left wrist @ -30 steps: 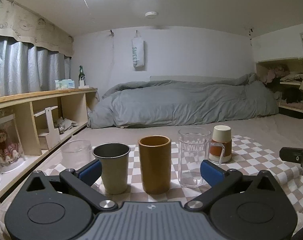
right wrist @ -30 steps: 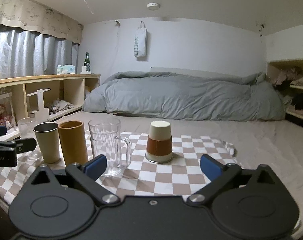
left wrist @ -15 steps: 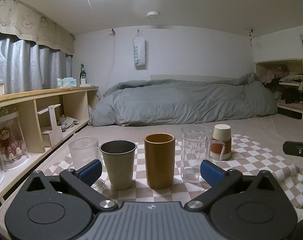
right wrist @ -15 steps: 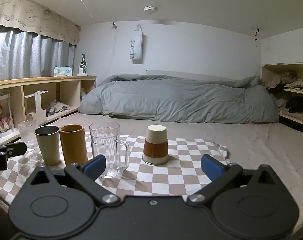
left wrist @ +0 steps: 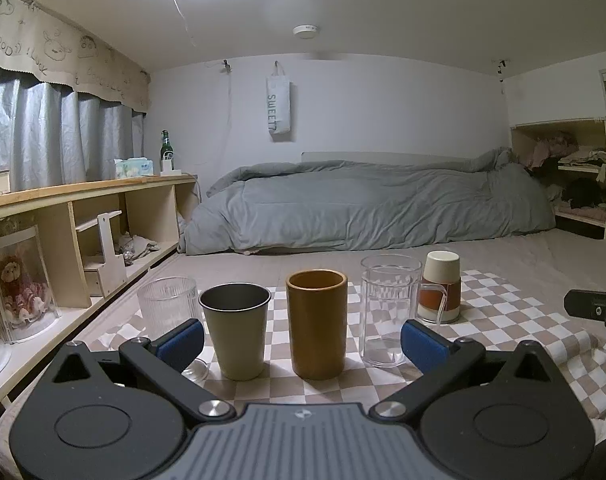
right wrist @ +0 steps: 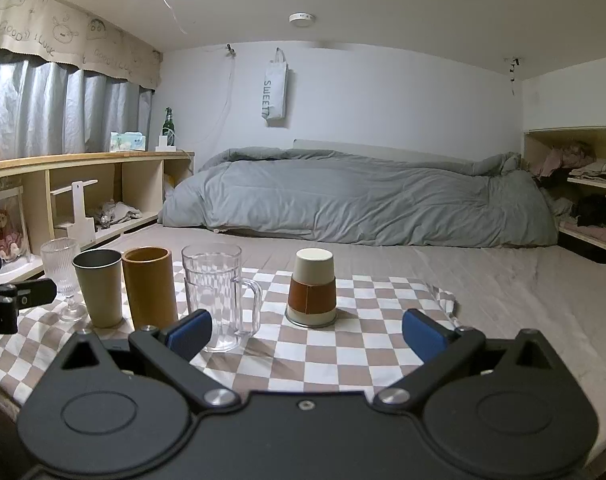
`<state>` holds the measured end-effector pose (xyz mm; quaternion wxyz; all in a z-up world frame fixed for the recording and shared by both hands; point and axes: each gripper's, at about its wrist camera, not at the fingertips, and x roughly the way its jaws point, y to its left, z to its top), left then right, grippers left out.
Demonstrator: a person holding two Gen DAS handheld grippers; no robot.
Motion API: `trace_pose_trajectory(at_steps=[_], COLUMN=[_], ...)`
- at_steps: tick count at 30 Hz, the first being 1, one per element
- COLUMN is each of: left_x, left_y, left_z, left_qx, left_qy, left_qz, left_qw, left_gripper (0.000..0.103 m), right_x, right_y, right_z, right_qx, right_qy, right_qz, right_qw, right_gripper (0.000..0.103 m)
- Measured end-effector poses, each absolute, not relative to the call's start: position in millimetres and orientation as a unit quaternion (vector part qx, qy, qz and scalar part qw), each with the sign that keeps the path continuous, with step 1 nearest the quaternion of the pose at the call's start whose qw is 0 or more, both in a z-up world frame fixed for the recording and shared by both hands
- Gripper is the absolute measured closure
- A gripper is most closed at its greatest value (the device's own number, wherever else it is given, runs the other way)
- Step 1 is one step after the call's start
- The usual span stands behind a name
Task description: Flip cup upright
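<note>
A cream cup with a brown sleeve (right wrist: 311, 292) stands upside down on the checkered cloth (right wrist: 343, 356), at the right end of a row of cups. It also shows in the left wrist view (left wrist: 440, 286), partly behind the clear mug. My right gripper (right wrist: 305, 334) is open and empty, just short of the upside-down cup and facing it. My left gripper (left wrist: 301, 340) is open and empty in front of the steel cup (left wrist: 235, 330) and the brown tumbler (left wrist: 317, 322).
A clear handled mug (right wrist: 219, 294), the brown tumbler (right wrist: 149, 288), the steel cup (right wrist: 99, 286) and a ribbed stemmed glass (right wrist: 63, 276) stand upright to the left of the cup. Wooden shelves (left wrist: 83, 216) run along the left. A grey duvet (right wrist: 363, 204) lies behind.
Both grippers have drawn back and risen slightly, so the cups sit lower and farther in both views. The stemmed glass is now in full view on the left. No cup has moved.
</note>
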<state>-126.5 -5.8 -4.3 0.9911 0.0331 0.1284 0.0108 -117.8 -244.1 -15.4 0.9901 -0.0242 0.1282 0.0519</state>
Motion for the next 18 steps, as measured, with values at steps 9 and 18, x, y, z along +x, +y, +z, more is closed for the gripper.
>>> trace_pose_trajectory(at_steps=[9,18], left_x=[-127.1,-126.9], left_y=[-7.7,-7.1], left_z=[-4.2,-4.1], left_qx=[0.03,0.031], left_qy=[0.128,0.128], left_qz=[0.011,0.01], left_qw=[0.991,0.991], left_gripper=[0.0,0.0], right_x=[-119.4,-120.5], right_y=[-243.2,-244.4], right_z=[-15.9,-14.8], right_qx=[-0.026,-0.023], right_qy=[0.127,0.126], right_qz=[0.055,0.053], right_qw=[0.99,0.99], right_gripper=[0.0,0.0])
